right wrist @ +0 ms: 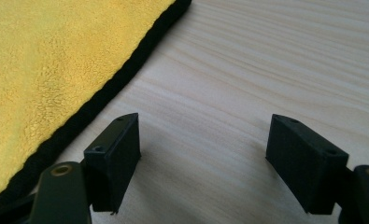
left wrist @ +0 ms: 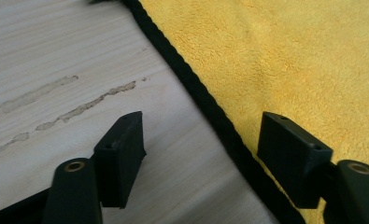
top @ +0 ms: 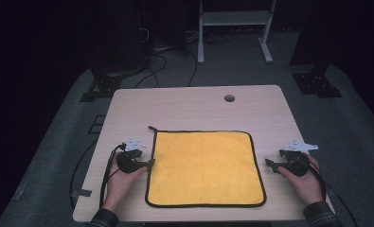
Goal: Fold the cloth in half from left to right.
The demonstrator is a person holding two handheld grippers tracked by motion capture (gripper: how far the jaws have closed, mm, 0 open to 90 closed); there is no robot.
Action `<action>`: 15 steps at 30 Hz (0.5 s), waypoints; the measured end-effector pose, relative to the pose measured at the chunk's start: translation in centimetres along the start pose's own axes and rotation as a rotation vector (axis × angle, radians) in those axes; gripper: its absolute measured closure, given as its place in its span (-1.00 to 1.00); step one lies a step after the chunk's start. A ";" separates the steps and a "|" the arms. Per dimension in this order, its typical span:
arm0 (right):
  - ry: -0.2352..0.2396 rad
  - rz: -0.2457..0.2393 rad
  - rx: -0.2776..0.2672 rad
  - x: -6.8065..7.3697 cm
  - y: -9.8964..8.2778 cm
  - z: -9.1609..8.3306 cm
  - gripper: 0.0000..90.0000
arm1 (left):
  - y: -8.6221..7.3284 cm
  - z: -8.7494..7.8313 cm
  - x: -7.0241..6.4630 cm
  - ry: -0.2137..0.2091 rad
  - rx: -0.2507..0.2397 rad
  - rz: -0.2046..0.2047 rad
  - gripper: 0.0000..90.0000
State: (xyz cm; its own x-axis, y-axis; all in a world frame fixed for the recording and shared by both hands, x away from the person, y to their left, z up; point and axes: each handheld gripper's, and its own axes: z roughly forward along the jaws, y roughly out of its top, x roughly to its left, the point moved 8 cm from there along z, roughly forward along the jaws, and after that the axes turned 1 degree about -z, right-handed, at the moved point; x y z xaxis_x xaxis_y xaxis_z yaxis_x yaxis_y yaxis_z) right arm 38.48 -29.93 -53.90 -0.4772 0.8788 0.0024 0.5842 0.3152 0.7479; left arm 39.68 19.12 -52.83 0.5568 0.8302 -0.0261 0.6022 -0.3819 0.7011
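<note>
A yellow cloth [top: 203, 168] with a black hem lies flat on the wooden table [top: 194, 106], a small hanging loop at its far left corner. My left gripper [top: 150, 164] is at the cloth's left edge, open, and in the left gripper view its jaws straddle the black hem [left wrist: 205, 100], one over the yellow cloth [left wrist: 289, 60], one over bare wood. My right gripper [top: 269, 163] rests just right of the cloth, open over bare table. In the right gripper view the yellow cloth [right wrist: 51, 60] and its hem lie to the left of the jaws.
A round cable hole [top: 229, 98] sits near the table's far edge. Cables trail from both grippers off the near edge. Beyond the table are a white stand [top: 234, 28] and dark floor with cables. Faint smears [left wrist: 74, 105] mark the wood beside the left gripper.
</note>
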 end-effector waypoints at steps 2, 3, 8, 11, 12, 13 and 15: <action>0.000 -0.001 0.000 0.0 0.0 0.0 -0.45 | 0.0 0.0 -0.1 0.003 -0.003 0.008 -0.17; 0.000 -0.001 0.000 0.0 0.0 0.0 -0.45 | 0.0 0.0 -0.2 -0.003 -0.001 0.015 -0.07; 0.003 -0.003 0.000 0.0 0.0 0.0 -0.45 | 0.0 -0.1 -0.9 -0.019 -0.007 0.020 0.27; 0.003 -0.003 -0.001 0.0 0.0 0.0 -0.45 | 0.0 -0.1 -1.2 -0.032 -0.007 0.012 0.47; 0.003 -0.003 0.000 0.0 0.0 0.0 -0.45 | 0.1 -0.1 -1.3 -0.035 -0.003 0.011 0.58; 0.003 -0.003 -0.001 0.0 0.0 0.0 -0.45 | 0.1 0.0 -1.4 -0.038 -0.002 0.006 0.62; 0.003 -0.003 0.000 0.0 0.0 0.0 -0.45 | 0.2 0.0 -1.5 -0.040 0.003 -0.005 0.75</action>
State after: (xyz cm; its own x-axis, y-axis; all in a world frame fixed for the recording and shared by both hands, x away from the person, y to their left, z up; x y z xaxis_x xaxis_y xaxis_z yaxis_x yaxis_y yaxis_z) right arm 38.42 -29.93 -53.90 -0.4810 0.8767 0.0026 0.5826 0.3174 0.7482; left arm 38.96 17.75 -52.67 0.5764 0.8151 -0.0581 0.6068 -0.3792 0.6986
